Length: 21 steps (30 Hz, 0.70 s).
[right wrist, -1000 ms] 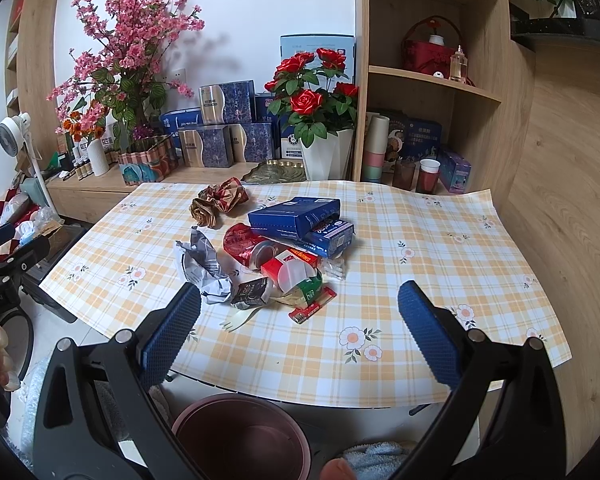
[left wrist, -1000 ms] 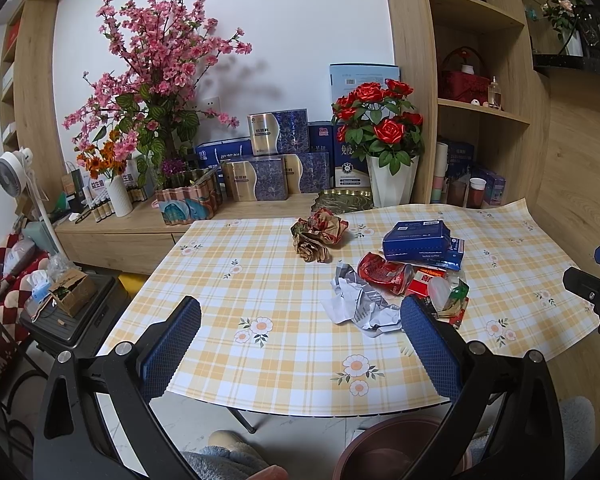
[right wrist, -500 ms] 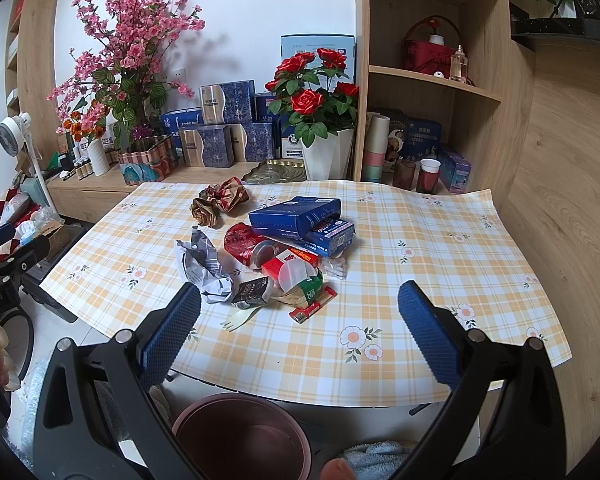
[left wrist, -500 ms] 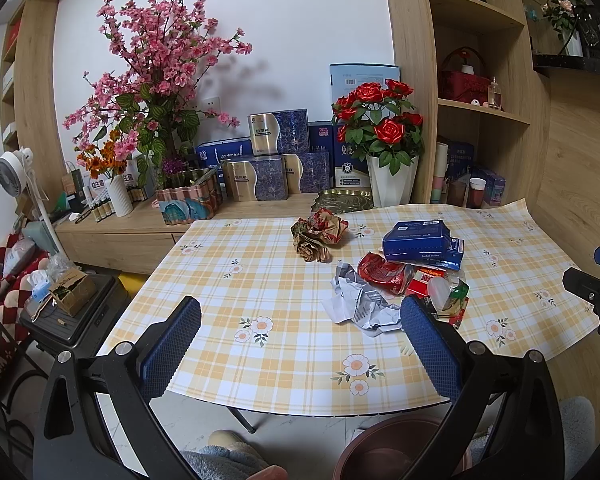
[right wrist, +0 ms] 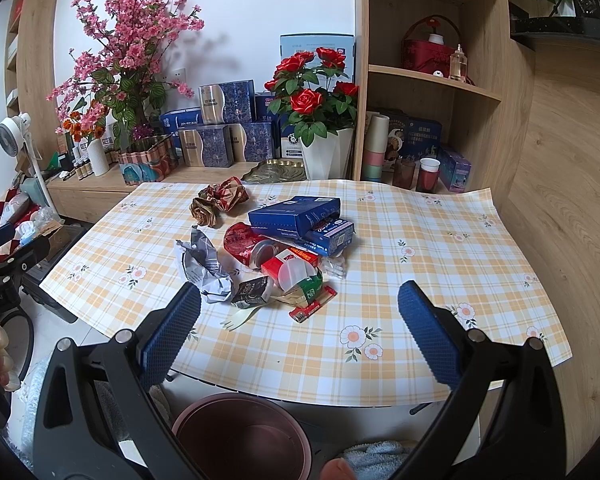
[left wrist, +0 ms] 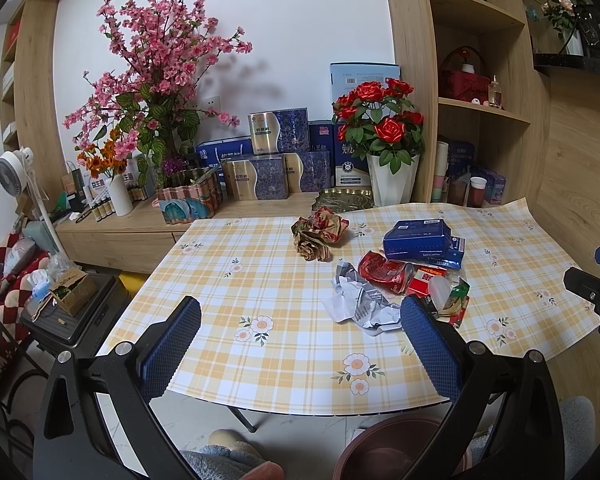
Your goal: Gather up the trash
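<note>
Both claws, left (left wrist: 300, 336) and right (right wrist: 299, 330), gape empty before the trash pile (right wrist: 276, 252)

Worktop (left wrist: 268, 280) ahead of the tongs, covered in yellow plaid cloth with daisy print. Beyond it a low wooden sideboard (left wrist: 132, 232) against a white wall (left wrist: 300, 20). Wooden shelving (right wrist: 432, 80) beyond the worktop, right of centre; wood-panel wall (right wrist: 572, 160) far right. Pale tiled floor (left wrist: 300, 432) below the tongs. White fan (left wrist: 12, 172) at far left. Light even and diffuse.
</note>
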Tool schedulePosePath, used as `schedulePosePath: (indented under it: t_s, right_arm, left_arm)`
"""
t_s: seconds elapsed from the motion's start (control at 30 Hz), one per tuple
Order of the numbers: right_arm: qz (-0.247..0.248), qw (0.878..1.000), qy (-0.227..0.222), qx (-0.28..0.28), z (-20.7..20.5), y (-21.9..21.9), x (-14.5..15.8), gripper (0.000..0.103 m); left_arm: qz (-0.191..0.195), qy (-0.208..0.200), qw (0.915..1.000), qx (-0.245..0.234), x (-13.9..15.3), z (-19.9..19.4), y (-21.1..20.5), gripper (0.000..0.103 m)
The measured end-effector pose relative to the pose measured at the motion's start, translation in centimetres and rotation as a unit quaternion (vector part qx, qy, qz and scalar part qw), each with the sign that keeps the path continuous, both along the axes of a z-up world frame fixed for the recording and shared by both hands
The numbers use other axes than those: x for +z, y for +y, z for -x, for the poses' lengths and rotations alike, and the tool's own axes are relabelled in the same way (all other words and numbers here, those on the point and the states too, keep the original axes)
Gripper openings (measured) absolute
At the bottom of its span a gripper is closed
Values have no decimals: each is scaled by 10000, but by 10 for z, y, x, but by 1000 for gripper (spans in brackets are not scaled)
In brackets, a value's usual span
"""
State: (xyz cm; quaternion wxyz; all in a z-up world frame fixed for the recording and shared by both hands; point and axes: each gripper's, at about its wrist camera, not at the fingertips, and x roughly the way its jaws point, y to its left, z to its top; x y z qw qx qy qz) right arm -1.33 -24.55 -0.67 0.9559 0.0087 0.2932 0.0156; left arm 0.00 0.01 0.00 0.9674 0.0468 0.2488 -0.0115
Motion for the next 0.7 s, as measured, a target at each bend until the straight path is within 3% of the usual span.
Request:
schedulePosePath:
  t_s: [0.27, 0.4, 0.57, 0.7]
  right_arm:
    - [-5, 10000, 10, -73, -3, 0, -6, 97]
    - [-185, 9998, 47, 33, -10, -5, -21, 97]
    - [-343, 9991, 191, 144, -27, -6, -37, 97]
    - [-341, 9982, 305, 387, -47, 5, -48, 97]
  left_arm:
    - [121, -17, 9997, -198, -10, 5, 10, 98]
    - [288, 310, 9979, -492, -31, -10, 17, 98]
    - [28, 278, 9986, -438, -49, -28, 15, 98]
    - [37, 260, 9988, -412, -53, -45, 23, 98]
